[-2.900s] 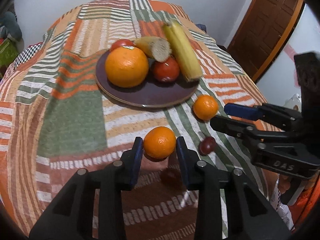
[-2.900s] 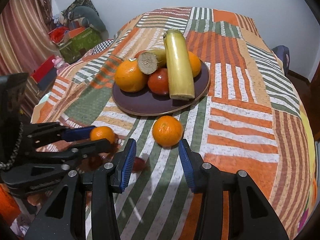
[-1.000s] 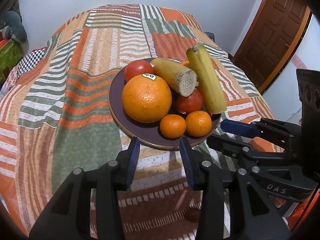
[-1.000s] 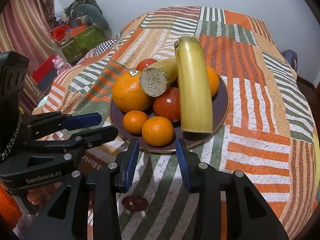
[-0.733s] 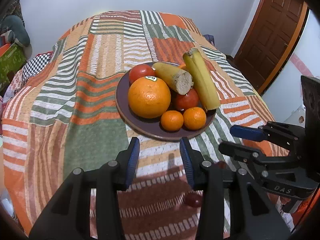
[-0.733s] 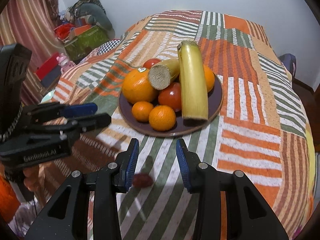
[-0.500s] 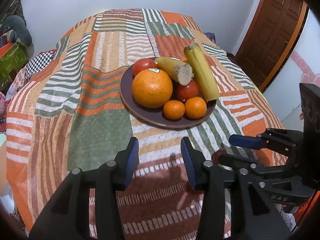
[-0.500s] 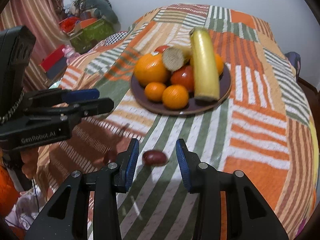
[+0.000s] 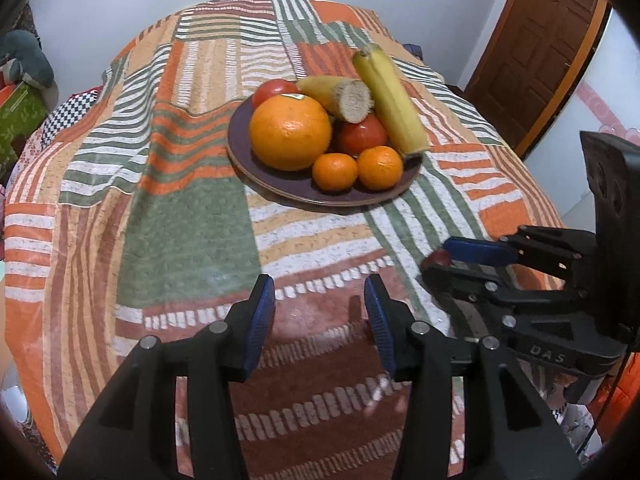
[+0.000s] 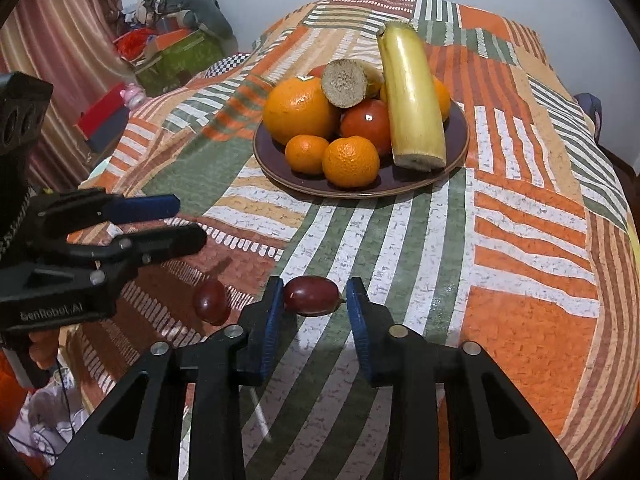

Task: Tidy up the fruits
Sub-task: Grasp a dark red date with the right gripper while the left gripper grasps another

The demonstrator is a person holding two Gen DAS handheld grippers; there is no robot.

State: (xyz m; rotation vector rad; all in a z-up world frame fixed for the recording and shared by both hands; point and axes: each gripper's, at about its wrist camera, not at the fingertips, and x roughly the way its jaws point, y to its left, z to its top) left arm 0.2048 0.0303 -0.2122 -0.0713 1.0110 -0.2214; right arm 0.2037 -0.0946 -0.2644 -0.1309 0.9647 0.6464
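Labels: "GenRobot.AI" on the left gripper's (image 9: 320, 300) body, read in the right wrist view; "DAS" on the right gripper's (image 10: 314, 300) body, read in the left wrist view. The sticker on the big orange (image 10: 300, 110) is too small to read.

Right gripper: clamped on a dark red grape (image 10: 312, 296), jaws have just been closing on it. The grape sits on the striped cloth (image 10: 520, 240), well short of the plate (image 10: 456, 148) on the camera side. Its long axis runs crosswise, pad to pad, stem end towards the right-hand pad.

Left gripper: released, jaws have just been opening, nothing between them. It hangs over the cloth, also on the near side of the plate.

Second grape (image 10: 211, 302): on the cloth just outside the right gripper's left finger, farther from the plate than the first, long axis roughly along the fingers.

On the plate: big orange, two mandarins (image 10: 306, 154) at the near rim, tomato (image 10: 366, 122), banana (image 10: 412, 92) with its cut end towards the camera, cut stalk piece (image 10: 344, 84) on top.
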